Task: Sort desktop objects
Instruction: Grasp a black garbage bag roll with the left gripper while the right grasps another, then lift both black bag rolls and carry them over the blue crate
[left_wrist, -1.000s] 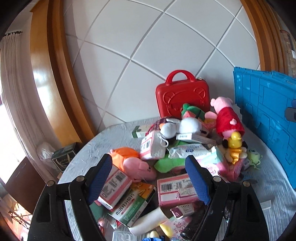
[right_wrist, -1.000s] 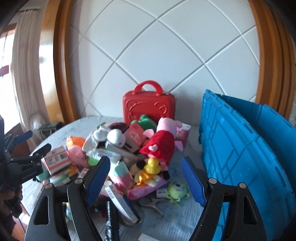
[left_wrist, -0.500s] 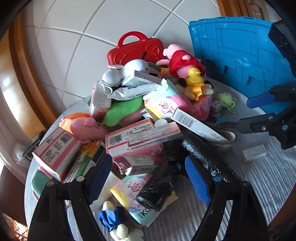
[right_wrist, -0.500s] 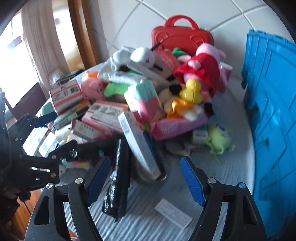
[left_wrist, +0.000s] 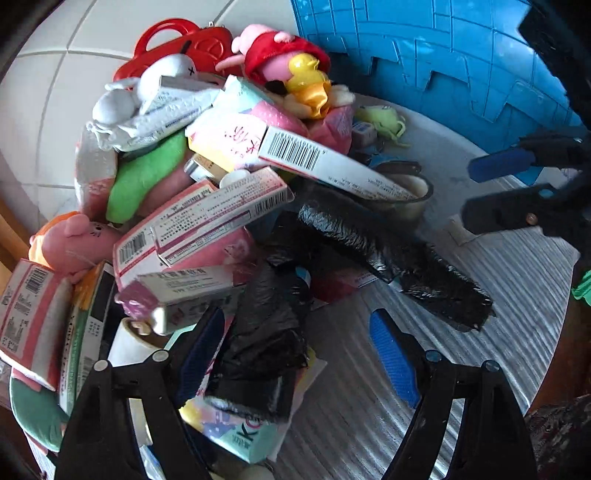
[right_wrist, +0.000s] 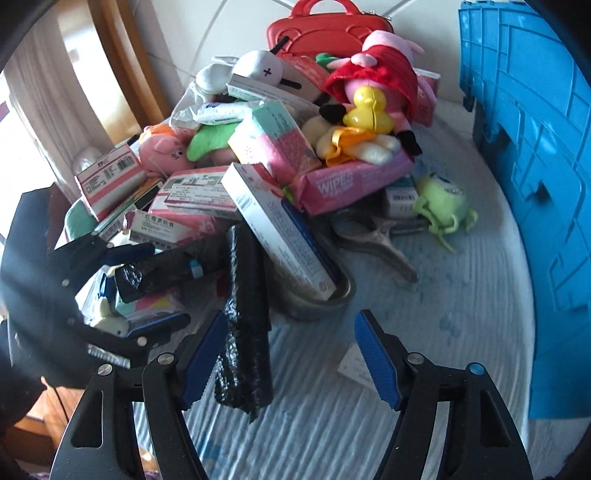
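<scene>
A heap of boxes, wipes packs and plush toys covers the round table (right_wrist: 461, 295). A black bag roll (left_wrist: 262, 332) lies between the fingers of my open left gripper (left_wrist: 299, 350); whether they touch it I cannot tell. A second, longer black roll (right_wrist: 245, 314) lies by the left finger of my open right gripper (right_wrist: 291, 358), which hovers over the table's front. The left gripper also shows in the right wrist view (right_wrist: 147, 291), and the right gripper shows in the left wrist view (left_wrist: 495, 188).
A blue crate (right_wrist: 535, 166) stands at the right. A red case (right_wrist: 328, 29) stands at the back wall. A metal bowl (right_wrist: 317, 299) holds a long white box (right_wrist: 280, 229). A green one-eyed plush (right_wrist: 441, 203) and a small white card (right_wrist: 354, 365) lie on the cloth.
Both grippers have come lower and closer to the heap's front. The left gripper now straddles the short black roll; the right now sits beside the long roll.
</scene>
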